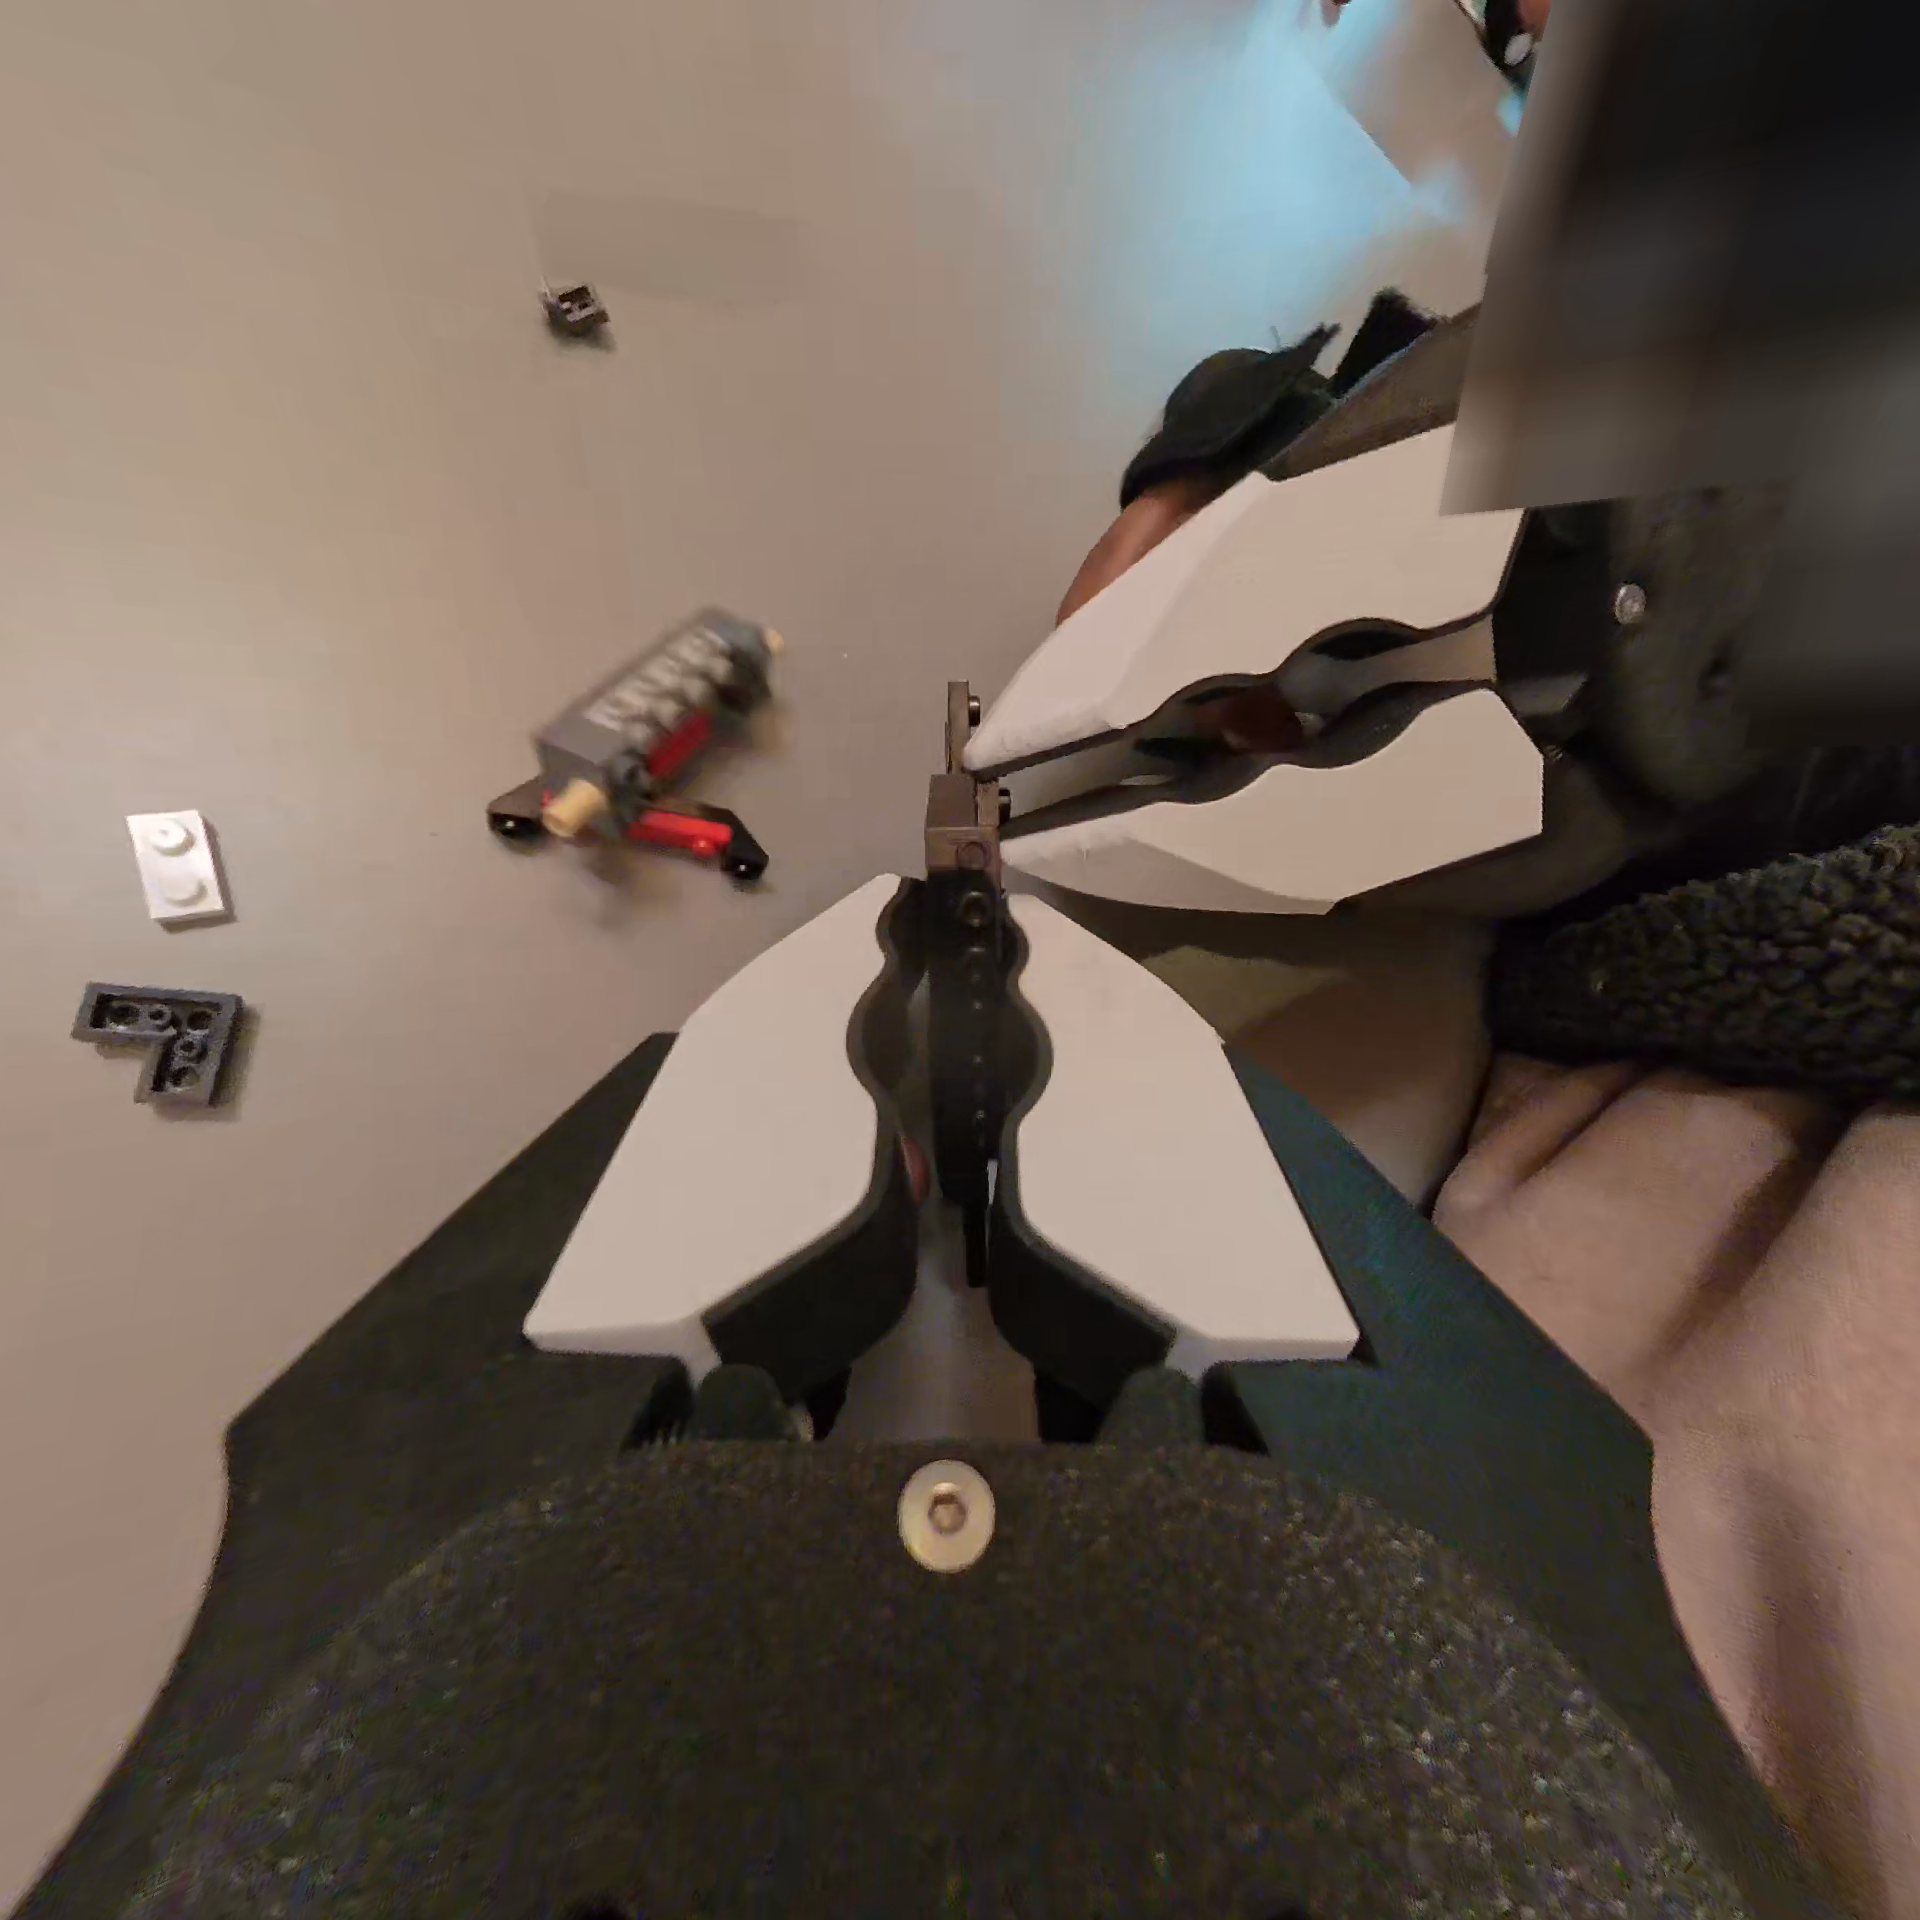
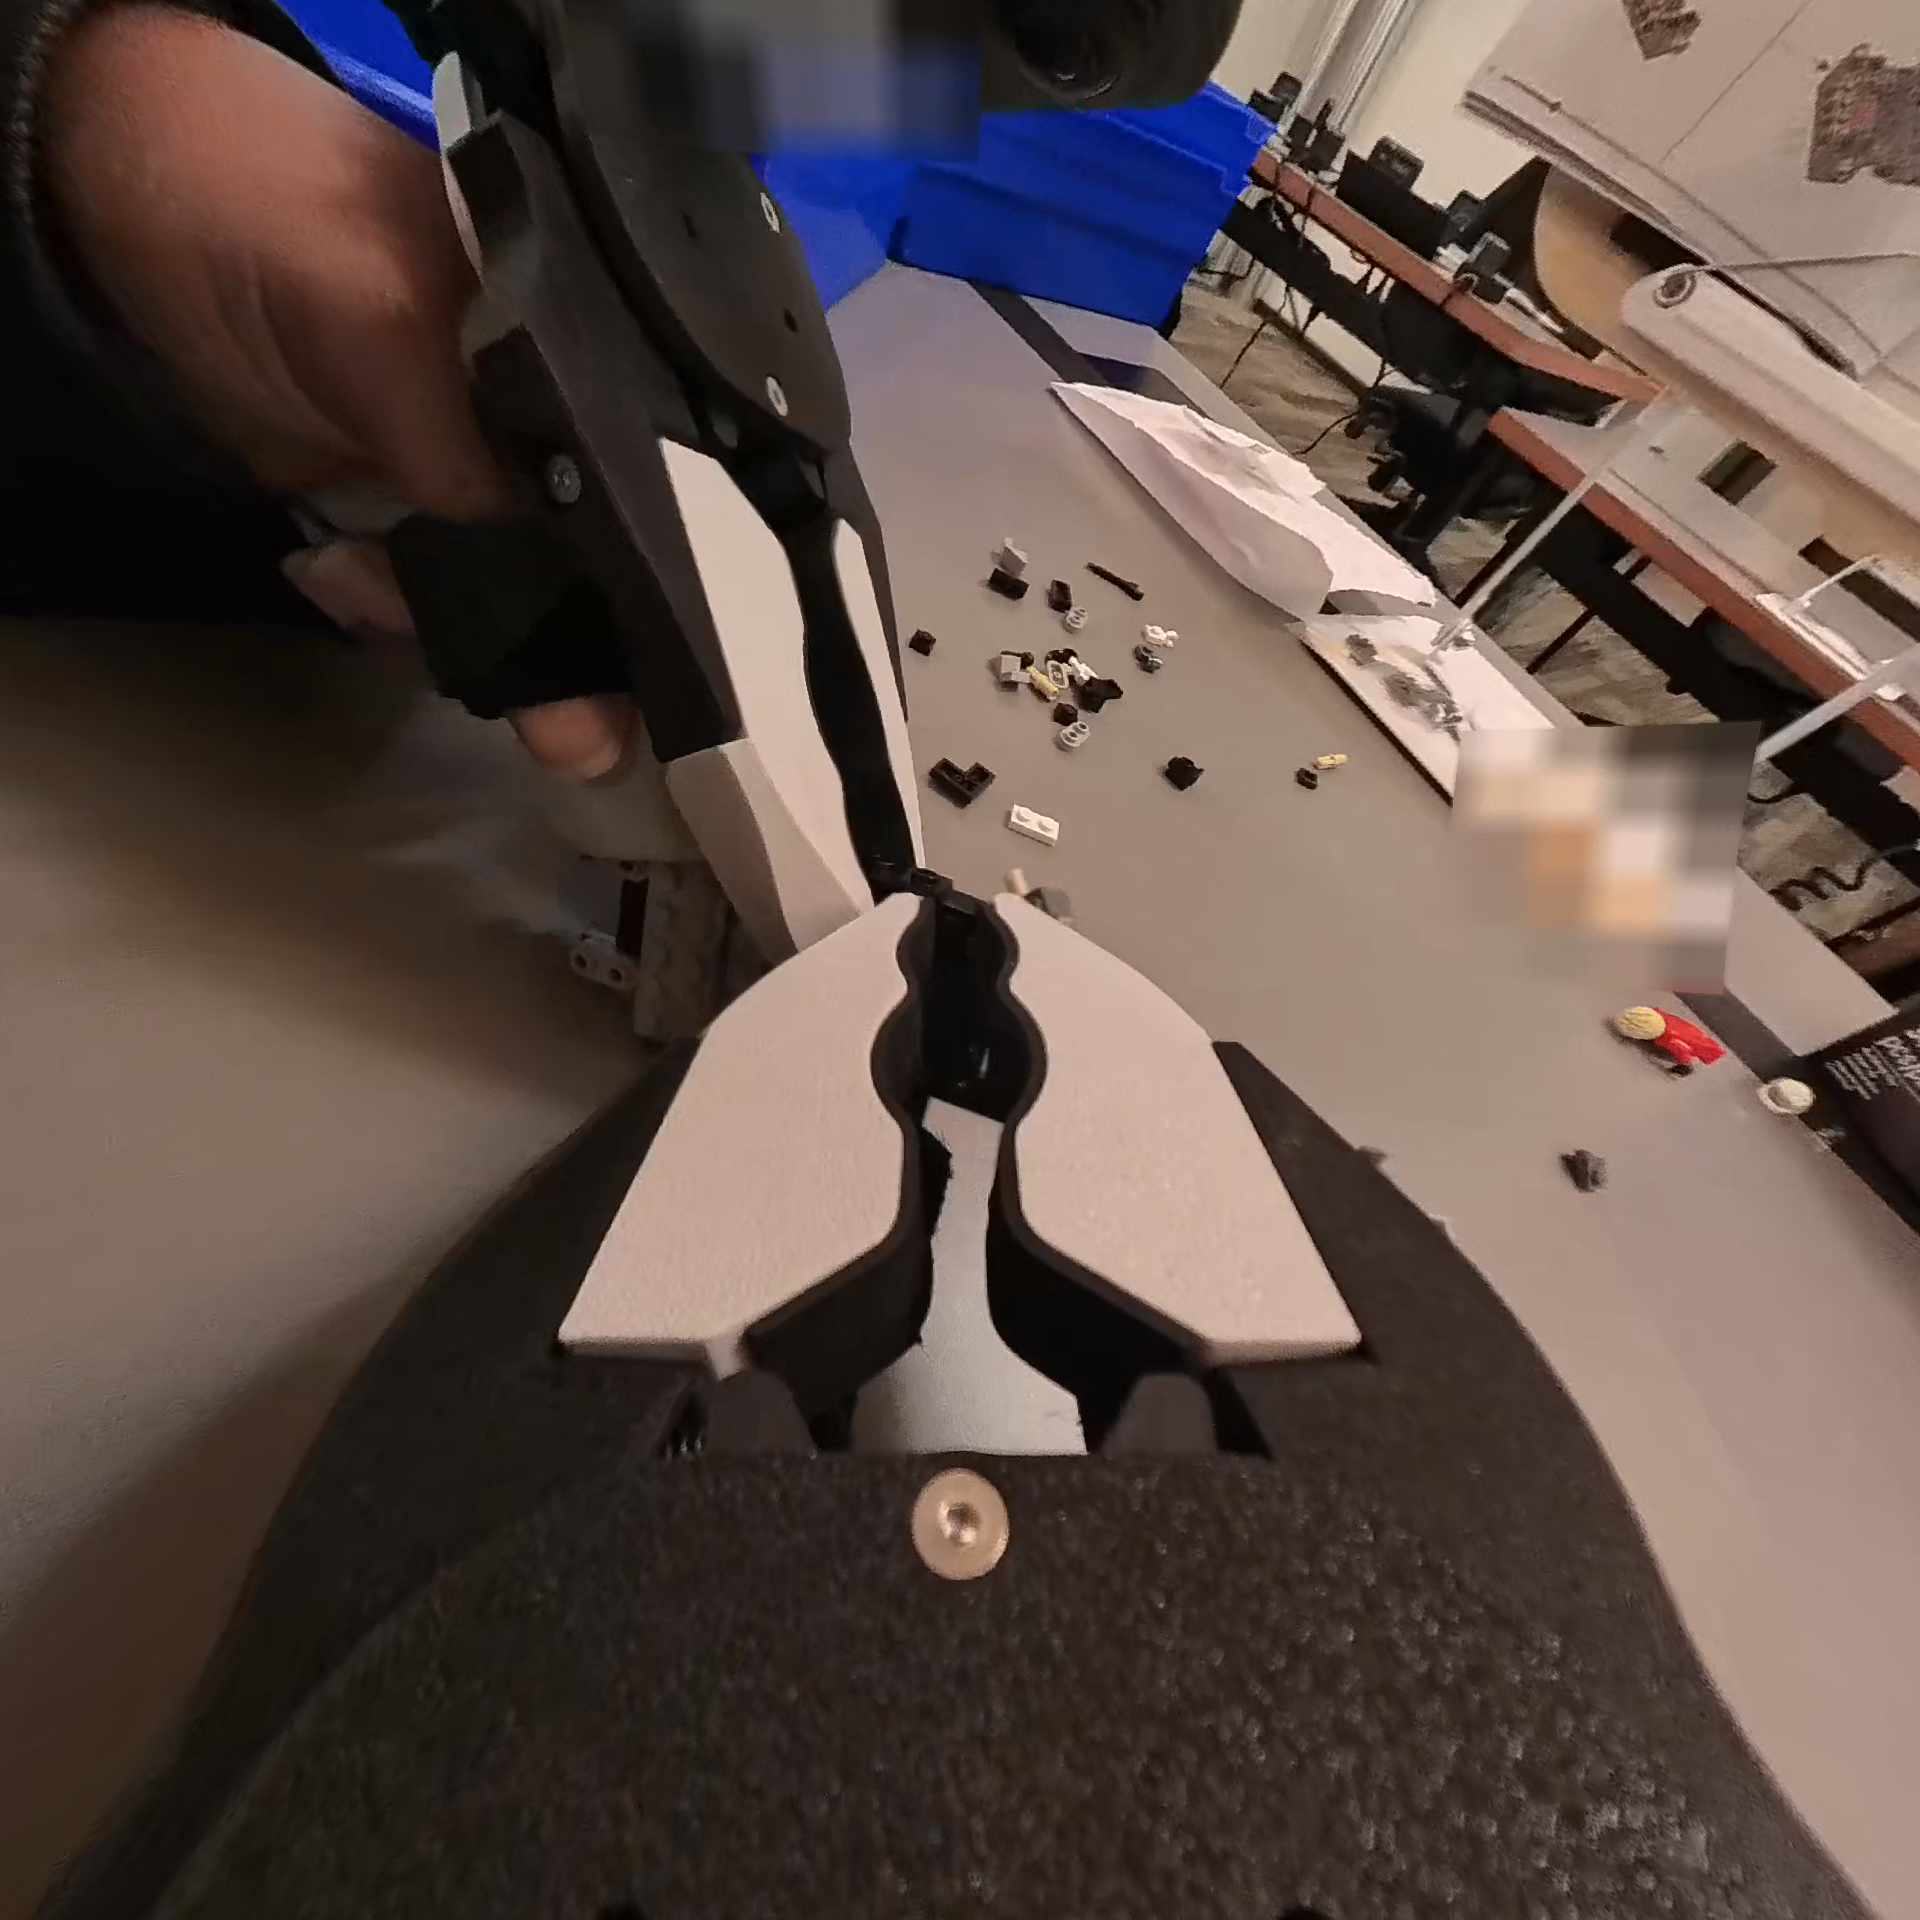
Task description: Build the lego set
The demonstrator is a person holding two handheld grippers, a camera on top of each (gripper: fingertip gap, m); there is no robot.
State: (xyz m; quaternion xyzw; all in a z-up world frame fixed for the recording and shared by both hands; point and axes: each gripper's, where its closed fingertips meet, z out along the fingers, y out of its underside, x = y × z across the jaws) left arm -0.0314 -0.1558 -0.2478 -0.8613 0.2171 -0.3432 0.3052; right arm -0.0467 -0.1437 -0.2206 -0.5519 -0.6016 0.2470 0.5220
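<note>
My left gripper [image 1: 958, 894] is shut on a long black beam [image 1: 971, 987] with a row of holes, held in the air. My right gripper [image 1: 987, 795] comes in from the right and is shut on a small dark piece [image 1: 951, 816] that touches the beam's far end. In the right wrist view my right gripper [image 2: 954, 902] is shut on that dark piece [image 2: 951, 951]. There my left gripper [image 2: 888, 878] reaches down from the upper left with the beam [image 2: 852, 675]. A grey and red lego sub-assembly [image 1: 649, 738] lies on the table.
A white two-stud plate [image 1: 179, 864], a dark L-shaped plate [image 1: 161, 1039] and a small dark piece [image 1: 575, 304] lie on the grey table. Several loose small pieces [image 2: 1060, 675], a white paper bag [image 2: 1236, 499], a red and yellow piece [image 2: 1668, 1034] and blue bins [image 2: 1039, 208] lie farther off. The grippers are tip to tip, or close to it. Both grippers' tips are roughly 11 centimeters from the white two-stud plate [image 1: 179, 864].
</note>
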